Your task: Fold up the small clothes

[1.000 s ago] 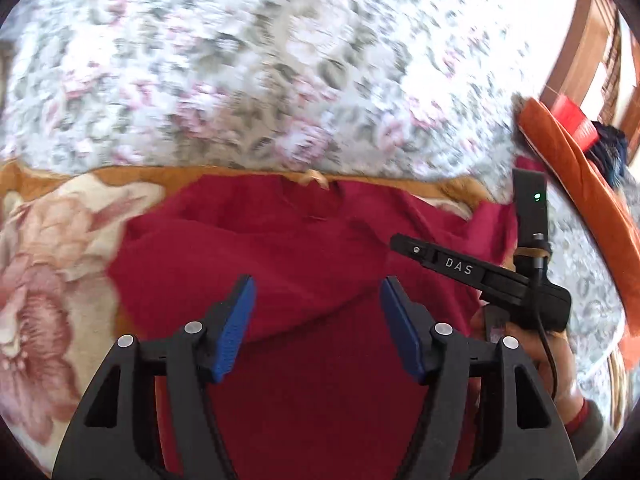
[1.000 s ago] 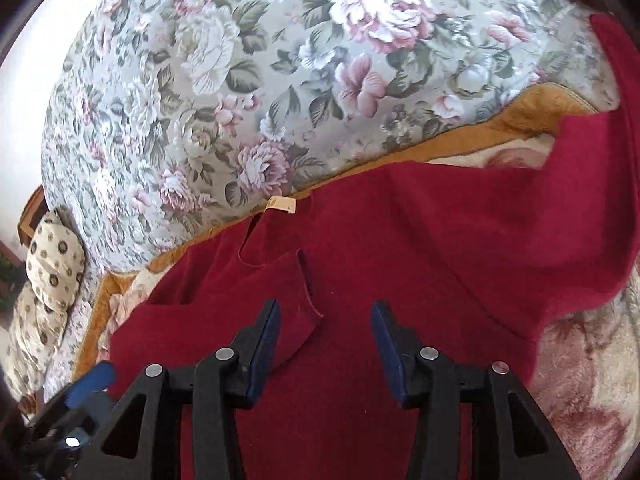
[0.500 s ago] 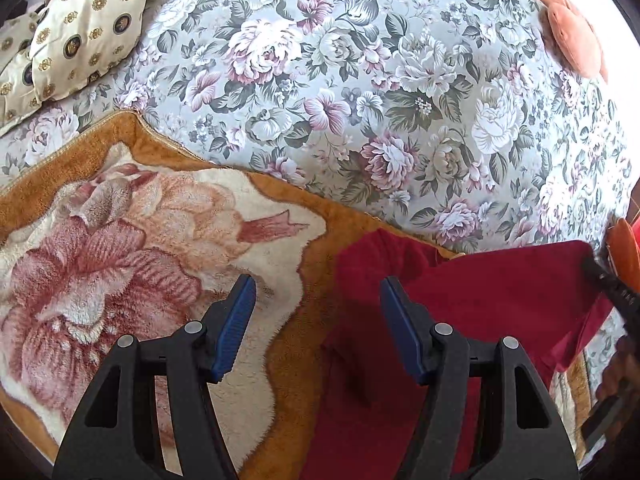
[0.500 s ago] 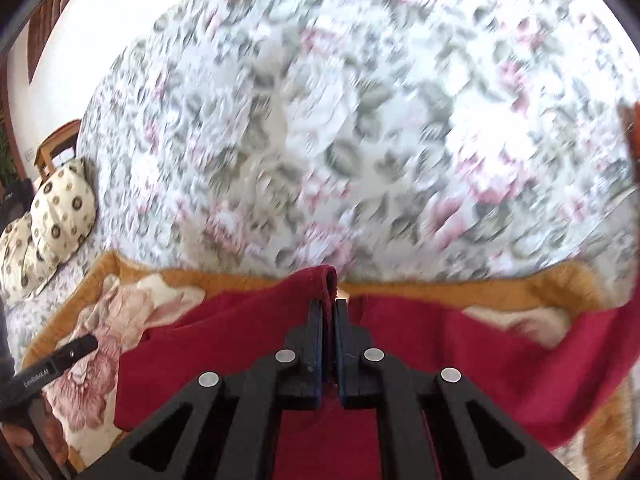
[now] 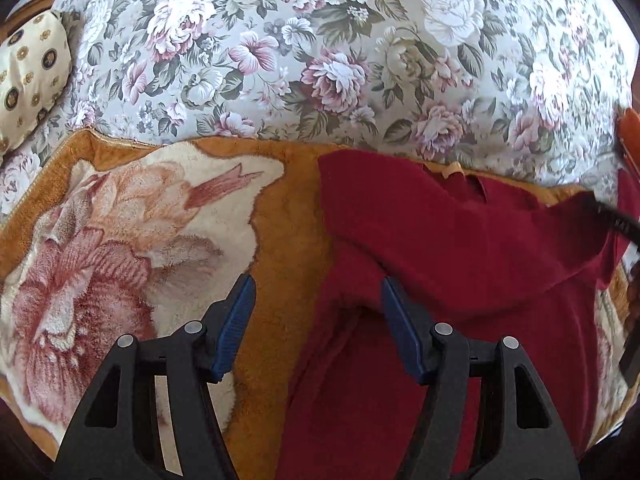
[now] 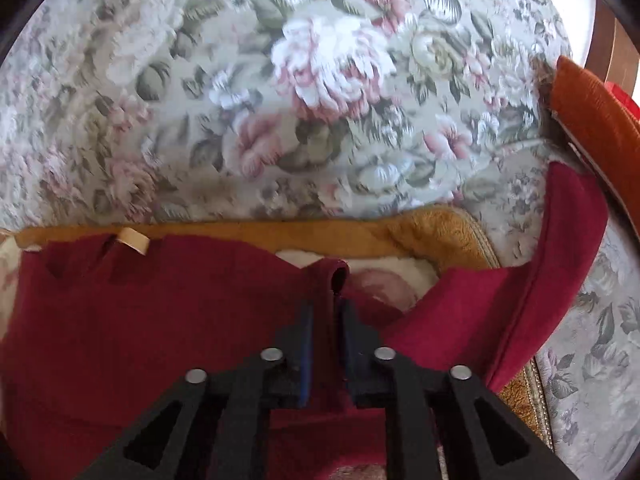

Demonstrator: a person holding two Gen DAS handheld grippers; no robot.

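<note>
A dark red garment [image 5: 460,240] lies on an orange blanket with a big rose print [image 5: 120,240]. My left gripper [image 5: 316,320] is open and empty above the garment's left edge, its right finger over the red cloth. My right gripper [image 6: 325,320] is shut on a pinched fold of the red garment [image 6: 160,320] and holds it raised; a tan neck label [image 6: 134,240] shows at the collar. A red sleeve [image 6: 560,280] trails off to the right. Part of the right gripper [image 5: 616,220] shows at the left wrist view's right edge.
The blanket lies on a floral bedspread [image 5: 360,40]. A patterned cushion [image 5: 28,72] sits at the far left. An orange cushion or chair edge [image 6: 600,128] stands at the right.
My right gripper shut on a fold of the red garment and lifted it. My left gripper swung left off the garment, then back toward its left edge, staying open.
</note>
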